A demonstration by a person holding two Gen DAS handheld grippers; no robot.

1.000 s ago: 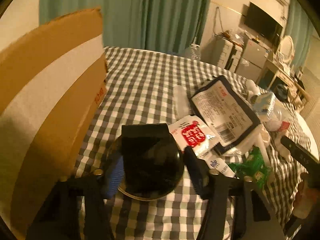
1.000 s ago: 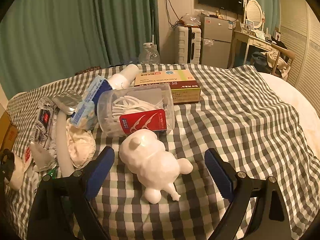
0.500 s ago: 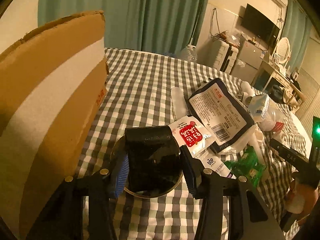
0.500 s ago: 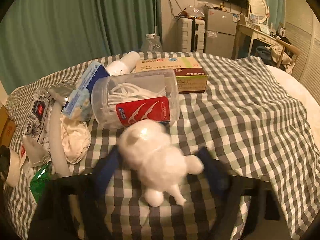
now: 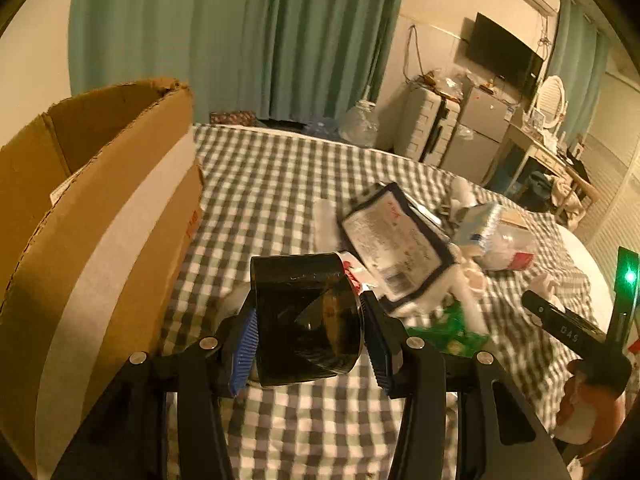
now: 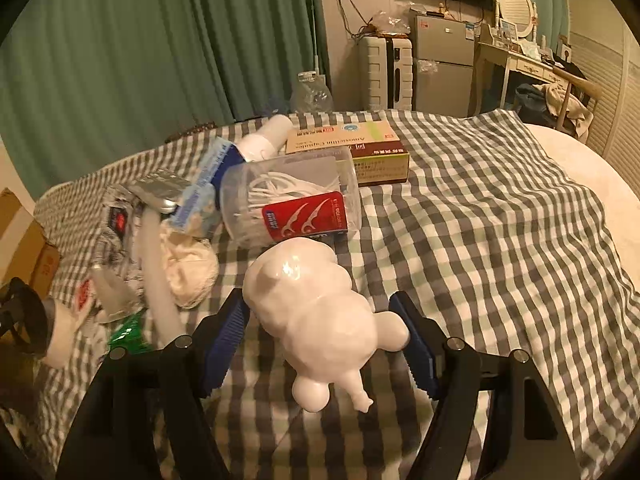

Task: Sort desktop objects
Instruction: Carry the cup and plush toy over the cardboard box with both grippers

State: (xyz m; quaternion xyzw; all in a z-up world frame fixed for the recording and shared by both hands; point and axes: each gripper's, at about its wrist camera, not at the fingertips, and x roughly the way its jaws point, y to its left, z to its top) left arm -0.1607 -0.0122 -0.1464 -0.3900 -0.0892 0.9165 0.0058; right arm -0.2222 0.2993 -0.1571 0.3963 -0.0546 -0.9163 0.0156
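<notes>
A black tape roll (image 5: 300,280) hangs just above the checked cloth (image 5: 260,200), and my left gripper (image 5: 309,328) is shut on it, one blue pad on each flat side. To its left stands an open cardboard box (image 5: 80,240). In the right wrist view a glossy white bear-like figurine (image 6: 304,292) is raised off the cloth and tilted, its shadow below it. My right gripper (image 6: 320,320) is shut on that figurine across its body and one arm. The right gripper's black finger (image 5: 560,324) also shows at the far right of the left wrist view.
A heap lies between the hands: a clear jar of floss picks (image 6: 288,204), a flat medicine box (image 6: 360,152), a black-edged pouch (image 5: 392,240), a green packet (image 5: 448,328), a white tube (image 6: 156,272) and a blue-white pack (image 6: 208,184). Bare cloth (image 6: 500,240) spreads to the right.
My left gripper closed on the black roll and lifted it off the cloth. My right gripper closed on the white figurine and raised it, tilting it.
</notes>
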